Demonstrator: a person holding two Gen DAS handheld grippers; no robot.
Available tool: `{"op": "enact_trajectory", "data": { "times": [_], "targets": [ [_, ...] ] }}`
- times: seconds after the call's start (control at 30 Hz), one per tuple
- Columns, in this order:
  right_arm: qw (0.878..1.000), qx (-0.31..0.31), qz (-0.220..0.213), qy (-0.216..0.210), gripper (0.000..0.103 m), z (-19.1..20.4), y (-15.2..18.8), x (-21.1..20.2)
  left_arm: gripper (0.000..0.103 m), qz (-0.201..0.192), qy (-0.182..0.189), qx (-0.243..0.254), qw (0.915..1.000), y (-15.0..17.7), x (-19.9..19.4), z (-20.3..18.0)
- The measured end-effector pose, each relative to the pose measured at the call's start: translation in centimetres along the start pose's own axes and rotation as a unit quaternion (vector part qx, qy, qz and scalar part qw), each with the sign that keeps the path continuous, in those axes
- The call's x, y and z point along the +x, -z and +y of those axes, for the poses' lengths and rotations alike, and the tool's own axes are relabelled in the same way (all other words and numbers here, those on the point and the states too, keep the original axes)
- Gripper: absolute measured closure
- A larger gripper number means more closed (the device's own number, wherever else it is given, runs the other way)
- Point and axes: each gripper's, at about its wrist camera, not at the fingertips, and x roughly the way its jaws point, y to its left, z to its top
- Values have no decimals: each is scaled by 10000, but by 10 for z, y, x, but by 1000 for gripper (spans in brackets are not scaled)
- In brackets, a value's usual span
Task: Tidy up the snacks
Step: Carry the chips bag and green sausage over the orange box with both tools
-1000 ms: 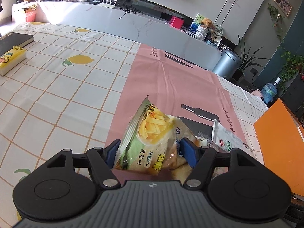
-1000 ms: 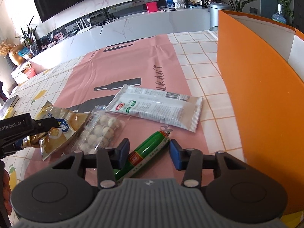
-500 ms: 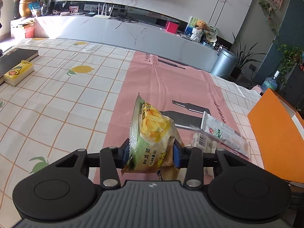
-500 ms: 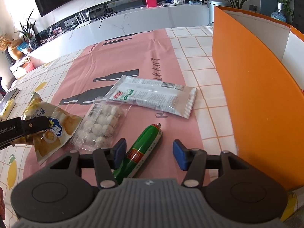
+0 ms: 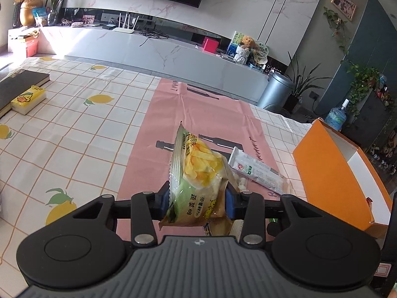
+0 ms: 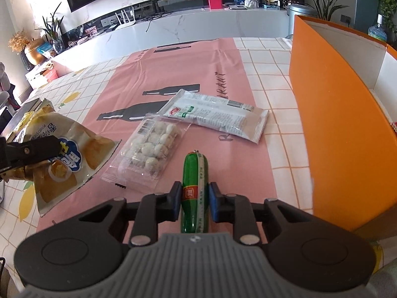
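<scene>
- living room behind: tv wall, long marble counter [image 5: 153,49], plants, bin.
- table [image 5: 74,129] has a lemon-check cloth with a pink mat [image 6: 198,74] down the middle.
- left gripper [image 5: 196,200] clamped on a chip bag [image 5: 196,181], blue pads squeezing its lower half; bag stands on edge between the pads, top sticking out ahead, off the mat.
- right gripper [image 6: 193,198] closing on a green sausage [image 6: 194,186]; pads sit against both its sides, sausage points straight ahead along the fingers.
- clear pack of white balls [image 6: 151,146] lies on mat just left of sausage tip.
- white packet [image 6: 215,114] lies beyond it, near the balls pack.
- orange box [image 6: 335,124] at right, open top, well apart from both grippers.
- book and yellow tissue pack [image 5: 28,98] far left on cloth.
</scene>
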Motion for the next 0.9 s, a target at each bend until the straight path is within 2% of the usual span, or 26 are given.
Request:
{"op": "enact_trajectory", "data": {
  "times": [0.27, 0.5, 0.67, 0.9],
  "targets": [
    [9991, 45, -350, -238, 83, -10, 8, -59, 56, -223, 249, 194, 9993, 0, -29, -28],
    [9956, 201, -854, -339, 83, -35, 9, -122, 56, -480, 695, 730, 9937, -8, -46, -78],
    [9928, 294, -1153, -145, 83, -68, 1, -157, 56, -511, 1033, 1290, 9849, -15, -39, -125],
    [9915, 336, -1227, 272, 83, -131, -20, -175, 56, -390, 1411, 2177, 9650, -24, -12, -197]
  ]
}}
